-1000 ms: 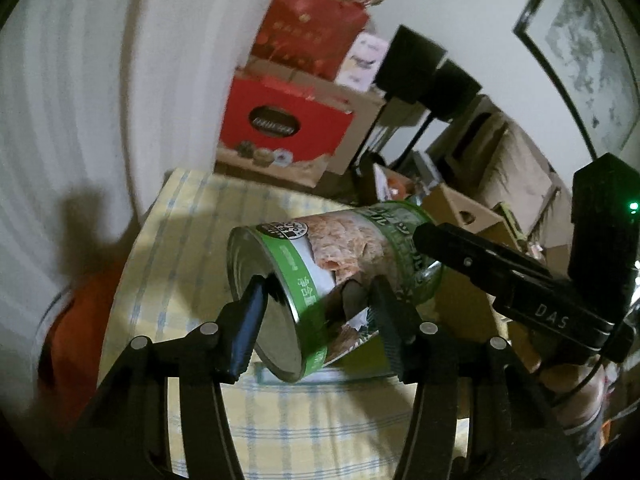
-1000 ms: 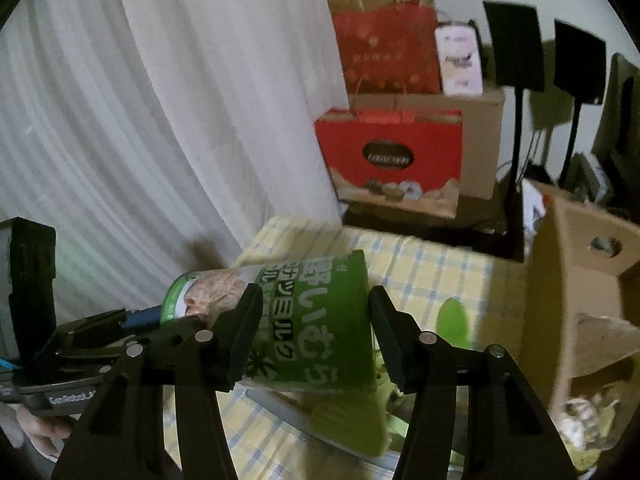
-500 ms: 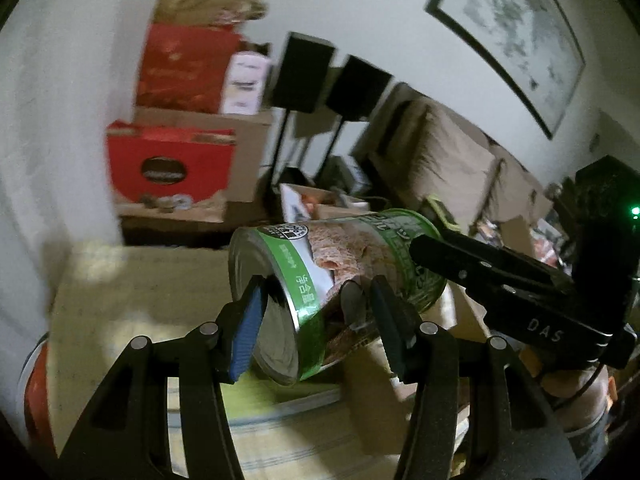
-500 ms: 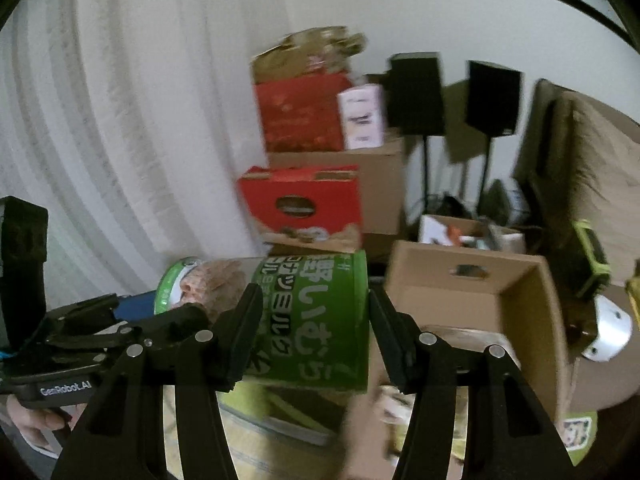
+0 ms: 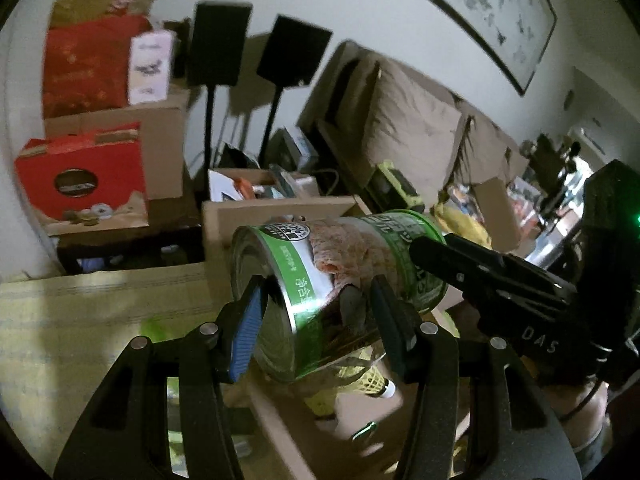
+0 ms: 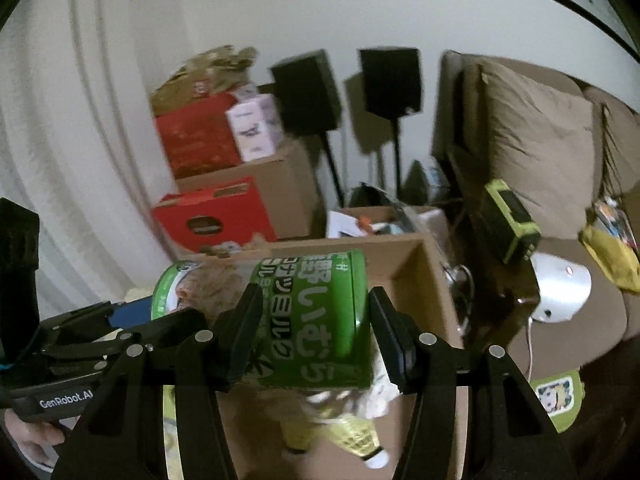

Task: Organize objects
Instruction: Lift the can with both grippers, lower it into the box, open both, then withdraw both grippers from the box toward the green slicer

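Note:
A green-labelled tin can [image 5: 340,276] lies on its side in the air, carried between both grippers. My left gripper [image 5: 316,320] is shut on its bare metal end. My right gripper [image 6: 312,328] is shut on the other end of the can [image 6: 312,312], the end with the green lid. Each view shows the other tool: the right gripper [image 5: 480,276] at the can's far end, the left gripper [image 6: 100,332] at the left. Below the can is an open cardboard box [image 6: 420,272] holding a yellow shuttlecock [image 6: 356,436] and crumpled bits.
The table with the yellow checked cloth [image 5: 80,320] is at the lower left. Red gift boxes [image 5: 80,180] and brown cartons are stacked at the back left, two black speakers [image 5: 292,56] on stands behind. A brown sofa [image 6: 532,152] with cushions and clutter fills the right.
Both grippers have swung the can to the right, from above the checked cloth to above the open cardboard box. The grip on the can looks the same.

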`<state>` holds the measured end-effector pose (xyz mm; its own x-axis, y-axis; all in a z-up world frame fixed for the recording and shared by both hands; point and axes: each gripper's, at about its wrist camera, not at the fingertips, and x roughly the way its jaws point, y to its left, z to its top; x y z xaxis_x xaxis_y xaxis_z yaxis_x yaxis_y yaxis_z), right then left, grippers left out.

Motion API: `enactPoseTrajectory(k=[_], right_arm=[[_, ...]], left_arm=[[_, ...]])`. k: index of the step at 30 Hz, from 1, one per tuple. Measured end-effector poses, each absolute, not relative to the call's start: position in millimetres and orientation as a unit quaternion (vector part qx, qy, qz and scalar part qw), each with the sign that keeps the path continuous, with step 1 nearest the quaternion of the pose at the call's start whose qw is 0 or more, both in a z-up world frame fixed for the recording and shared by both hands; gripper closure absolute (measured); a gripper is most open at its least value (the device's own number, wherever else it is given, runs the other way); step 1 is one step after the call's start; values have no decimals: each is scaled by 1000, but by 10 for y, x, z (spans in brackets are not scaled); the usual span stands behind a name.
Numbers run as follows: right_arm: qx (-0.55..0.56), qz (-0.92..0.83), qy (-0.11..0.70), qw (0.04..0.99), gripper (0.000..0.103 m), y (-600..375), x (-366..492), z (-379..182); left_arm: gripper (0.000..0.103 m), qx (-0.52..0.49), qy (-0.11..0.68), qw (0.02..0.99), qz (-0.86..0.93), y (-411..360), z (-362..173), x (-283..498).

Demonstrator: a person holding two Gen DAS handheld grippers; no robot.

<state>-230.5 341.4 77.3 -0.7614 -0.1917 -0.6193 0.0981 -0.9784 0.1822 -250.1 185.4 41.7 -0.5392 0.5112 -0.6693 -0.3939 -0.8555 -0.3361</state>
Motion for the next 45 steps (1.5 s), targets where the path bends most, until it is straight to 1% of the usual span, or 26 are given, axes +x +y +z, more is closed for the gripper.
enactPoseTrajectory(k=[3,4,8,10,14,16,19,22,26,28,31,36,40,45], right_arm=[[352,-931,-81,61,46,3574,-2431,576],[359,-928,-83,58,46,3617,-2474,504],[371,-923,-86,50,47,3669,-2636,279],[379,-921,-83,43,47,3665,-2682,217],[376,-921,-87,47,47,3658,-2643,202],[374,-923,-85,45,47,3659,-2596,223],[370,-925,-81,43,47,3644,-2525,268],[366,-927,-70,41,43,3585,-2432,317],[362,-930,-57,44,37,3451,-2295,369],[359,-931,-49,45,36,3372,-2234,395],[354,-934,-37,44,31,3243,-2129,435],[355,-933,-32,57,30,3059,-1985,449],[354,-932,-28,77,30,2848,-1859,451],[352,-930,-15,101,30,2570,-1739,435]], left_arm=[[53,-432,-53,257,863,2065,223,-2669],[55,-440,-44,253,860,2118,155,-2697],[56,-468,12,233,852,2302,-104,-2838],[55,-467,20,222,856,2268,-144,-2832],[47,-458,-13,223,860,2057,-95,-2782],[39,-455,-30,223,862,1929,-66,-2749],[30,-451,-53,231,860,1754,-21,-2669],[24,-444,-62,232,863,1607,22,-2561],[21,-436,-65,224,869,1404,78,-2404],[21,-433,-66,219,872,1323,111,-2337],[21,-426,-68,213,877,1174,166,-2222],[19,-415,-76,203,884,892,240,-2027],[15,-409,-81,191,889,650,252,-1863],[15,-413,-91,175,889,338,203,-1685]])
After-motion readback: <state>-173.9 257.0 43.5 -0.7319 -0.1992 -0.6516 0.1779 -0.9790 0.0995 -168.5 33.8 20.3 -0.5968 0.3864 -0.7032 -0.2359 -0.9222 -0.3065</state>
